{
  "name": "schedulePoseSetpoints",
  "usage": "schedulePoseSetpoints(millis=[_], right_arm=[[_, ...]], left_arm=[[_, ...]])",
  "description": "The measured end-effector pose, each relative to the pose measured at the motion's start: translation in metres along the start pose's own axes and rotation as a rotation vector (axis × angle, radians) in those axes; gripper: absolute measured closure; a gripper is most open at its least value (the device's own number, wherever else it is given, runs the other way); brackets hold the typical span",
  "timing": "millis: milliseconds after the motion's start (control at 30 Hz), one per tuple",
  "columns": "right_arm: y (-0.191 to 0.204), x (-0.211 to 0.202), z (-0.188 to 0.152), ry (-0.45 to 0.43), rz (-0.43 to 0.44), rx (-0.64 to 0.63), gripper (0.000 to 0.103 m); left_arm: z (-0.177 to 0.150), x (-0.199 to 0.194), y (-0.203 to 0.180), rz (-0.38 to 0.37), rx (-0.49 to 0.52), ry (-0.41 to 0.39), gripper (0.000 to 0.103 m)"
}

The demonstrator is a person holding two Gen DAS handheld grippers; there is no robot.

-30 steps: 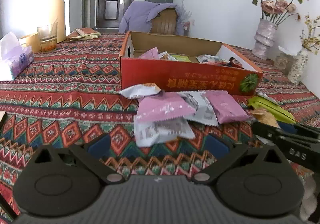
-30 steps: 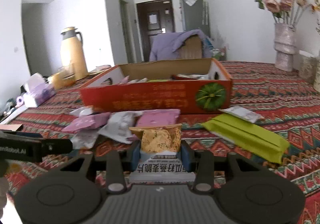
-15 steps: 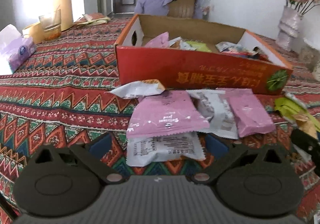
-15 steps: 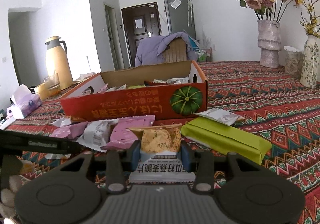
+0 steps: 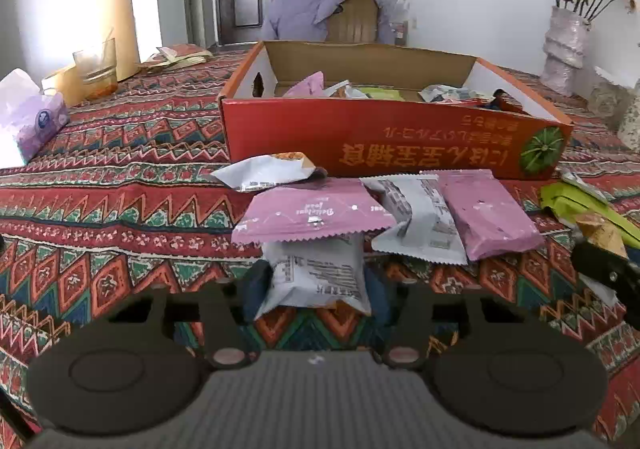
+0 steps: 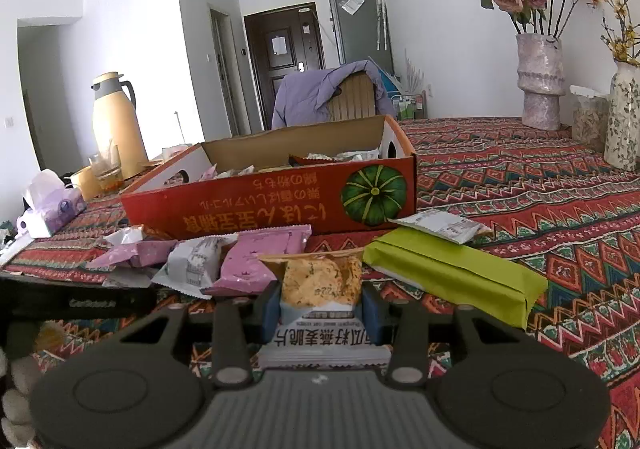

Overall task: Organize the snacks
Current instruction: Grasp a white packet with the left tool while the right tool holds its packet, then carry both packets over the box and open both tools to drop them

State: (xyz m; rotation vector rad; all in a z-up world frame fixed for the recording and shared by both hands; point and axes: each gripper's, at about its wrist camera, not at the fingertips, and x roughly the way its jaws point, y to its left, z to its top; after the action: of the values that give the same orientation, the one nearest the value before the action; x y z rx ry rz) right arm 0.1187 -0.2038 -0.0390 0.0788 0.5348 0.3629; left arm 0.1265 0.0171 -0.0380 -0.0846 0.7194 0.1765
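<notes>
Snack packets [image 5: 316, 277] [image 6: 320, 281] — one between each tongs' fingers

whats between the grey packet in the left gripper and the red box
In the left wrist view, a pink packet overlaps the grey packet; a white packet lies beyond it, before the red box.

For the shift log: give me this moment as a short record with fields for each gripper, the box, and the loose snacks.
left gripper: shut on grey-white snack packet
right gripper: shut on oat crisp packet
red cardboard box: open-topped, some snacks inside
loose on the tablecloth: pink packet, second pink packet, green packet
</notes>
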Motion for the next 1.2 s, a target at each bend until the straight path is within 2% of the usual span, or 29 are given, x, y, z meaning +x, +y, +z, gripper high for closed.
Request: schedulePoseSetpoints(millis=[200, 733, 1200], right_arm=[[-0.001, -0.001, 0.000, -0.002, 0.001, 0.004, 0.062], [0.002, -0.013, 0.001, -0.025, 0.010, -0.009, 0.062], [0.007, -0.022, 0.019, -0.088, 0.003, -0.043, 0.062]], left_arm=[[-0.007, -0.013, 0.009, -0.060, -0.026, -0.006, 0.058], [-0.027, -0.070, 0.017, -0.160, -0.001, -0.096, 0.059], [0.000, -0.088, 0.015, -0.172, 0.011, -0.202, 0.059]])
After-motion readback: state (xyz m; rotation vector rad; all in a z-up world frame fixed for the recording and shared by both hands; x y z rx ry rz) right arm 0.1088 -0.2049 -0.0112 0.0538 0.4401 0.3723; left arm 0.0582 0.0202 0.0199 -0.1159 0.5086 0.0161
